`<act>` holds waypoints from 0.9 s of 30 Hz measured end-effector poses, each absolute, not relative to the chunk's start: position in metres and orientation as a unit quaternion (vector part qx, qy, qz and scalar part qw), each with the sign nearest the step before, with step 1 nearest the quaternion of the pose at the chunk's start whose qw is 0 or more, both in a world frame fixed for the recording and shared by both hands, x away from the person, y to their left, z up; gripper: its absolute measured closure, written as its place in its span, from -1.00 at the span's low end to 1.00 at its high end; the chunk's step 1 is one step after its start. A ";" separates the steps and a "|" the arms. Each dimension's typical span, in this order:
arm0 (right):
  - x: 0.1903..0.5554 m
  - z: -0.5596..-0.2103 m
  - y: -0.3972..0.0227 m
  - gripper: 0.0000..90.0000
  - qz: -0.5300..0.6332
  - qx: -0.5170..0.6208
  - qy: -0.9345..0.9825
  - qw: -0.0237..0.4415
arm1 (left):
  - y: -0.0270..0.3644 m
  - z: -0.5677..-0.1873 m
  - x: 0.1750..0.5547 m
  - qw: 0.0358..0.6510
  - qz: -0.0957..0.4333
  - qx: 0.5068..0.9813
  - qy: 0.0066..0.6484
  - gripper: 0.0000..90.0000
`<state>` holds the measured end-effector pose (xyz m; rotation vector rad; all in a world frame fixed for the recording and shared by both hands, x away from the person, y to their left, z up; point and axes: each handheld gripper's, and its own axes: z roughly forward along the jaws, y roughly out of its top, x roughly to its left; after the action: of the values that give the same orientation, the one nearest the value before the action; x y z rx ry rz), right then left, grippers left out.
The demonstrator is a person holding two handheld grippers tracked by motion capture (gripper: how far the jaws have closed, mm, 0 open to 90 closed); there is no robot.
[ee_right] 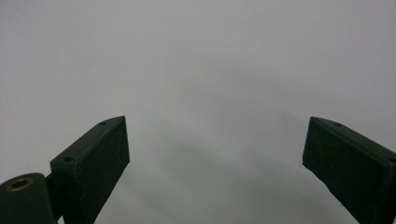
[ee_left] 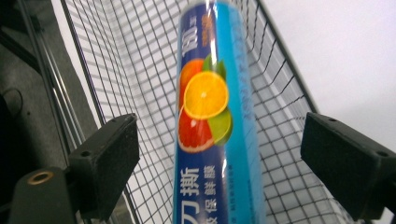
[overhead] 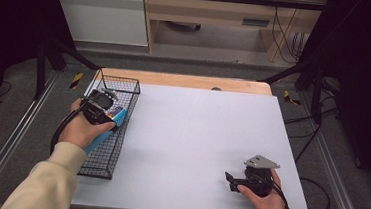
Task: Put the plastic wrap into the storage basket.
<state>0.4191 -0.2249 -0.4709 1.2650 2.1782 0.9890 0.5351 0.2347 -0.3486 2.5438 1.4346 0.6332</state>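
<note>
Cling-film box (ee_left: 215, 116), the long blue one with citrus fruit printed on it, lies in the wire basket (overhead: 99, 164) at the left side of the table (overhead: 195, 145). It sits right between the fingers (ee_left: 109, 161) of the left gripper (ee_left: 219, 156), running lengthwise away from them, but neither pad touches it: there's a clear gap on both sides, so the jaws are spread and nothing is pinched. Looks to me like the drop-off is done and the job now is getting the hand out cleanly.

My take on doing that well: lift straight up, keeping the fingers wide so they don't clip the box edges or drag it along. Watch the basket wall just outside the fingers too; snagging the mesh would shift the whole basket.

Right gripper (ee_right: 215, 149) rests near the table's right front, fingers spread with only bare white tabletop between them.

Hard to make out: in the high view the left hand (overhead: 79, 128) covers most of the box, so only blue bits poke out. The near end of the box is cut off in the left gripper view, and I can't tell whether it lies flat on the basket floor or leans on the wall.
</note>
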 end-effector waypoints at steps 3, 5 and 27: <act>0.419 -0.471 -0.225 -0.84 0.356 0.457 0.786 0.217 | 0.230 -0.345 0.533 0.088 0.219 0.846 0.478 -0.80; 0.419 -0.471 -0.225 -0.84 0.355 0.456 0.786 0.219 | 0.229 -0.342 0.531 0.088 0.225 0.849 0.470 -0.83; 0.419 -0.470 -0.224 -0.85 0.354 0.454 0.787 0.221 | 0.155 -0.329 0.474 0.191 0.260 0.873 0.366 -0.86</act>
<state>0.4191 -0.2244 -0.4702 1.2551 2.1750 0.9798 0.4735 0.1549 -0.3287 2.4515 1.0271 0.7304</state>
